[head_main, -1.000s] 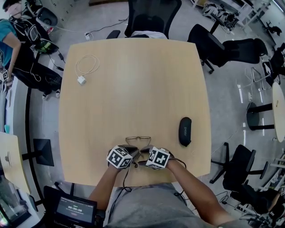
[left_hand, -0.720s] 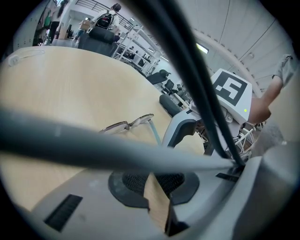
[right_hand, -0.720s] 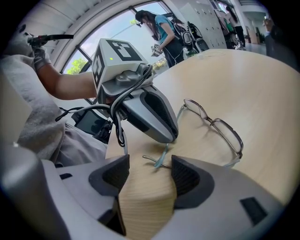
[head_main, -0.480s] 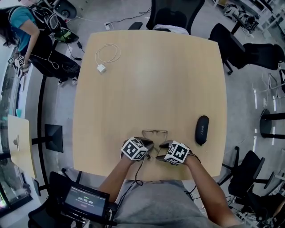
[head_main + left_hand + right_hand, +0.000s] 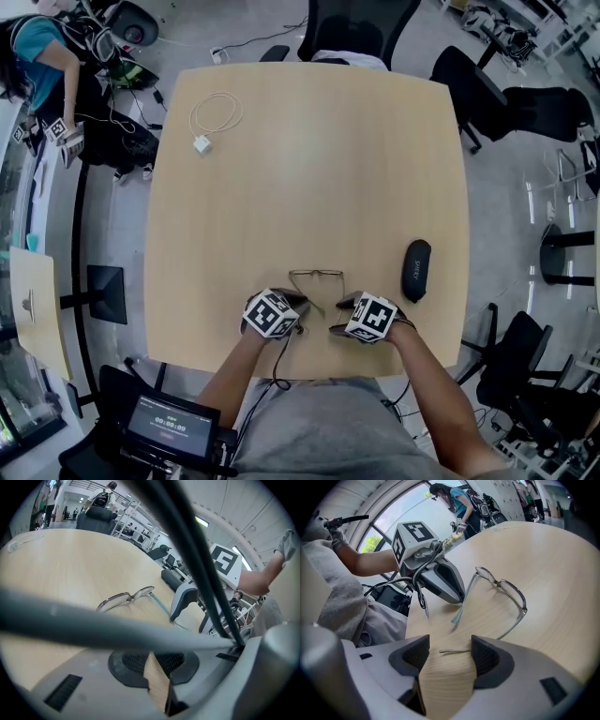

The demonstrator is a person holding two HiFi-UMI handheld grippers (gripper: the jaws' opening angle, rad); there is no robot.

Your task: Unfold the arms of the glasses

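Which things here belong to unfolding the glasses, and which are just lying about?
In the job: glasses; left hand-held gripper; right hand-held gripper.
Lying about: black case; white charger cable.

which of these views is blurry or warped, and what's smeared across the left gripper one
Head view: sharp and evenly lit, with wide-lens bending toward the edges. Left gripper view: out-of-focus cables close to the lens cross the frame, while the glasses behind them stay fairly sharp. Right gripper view: clear, strong fisheye curve, dark rounded corners.
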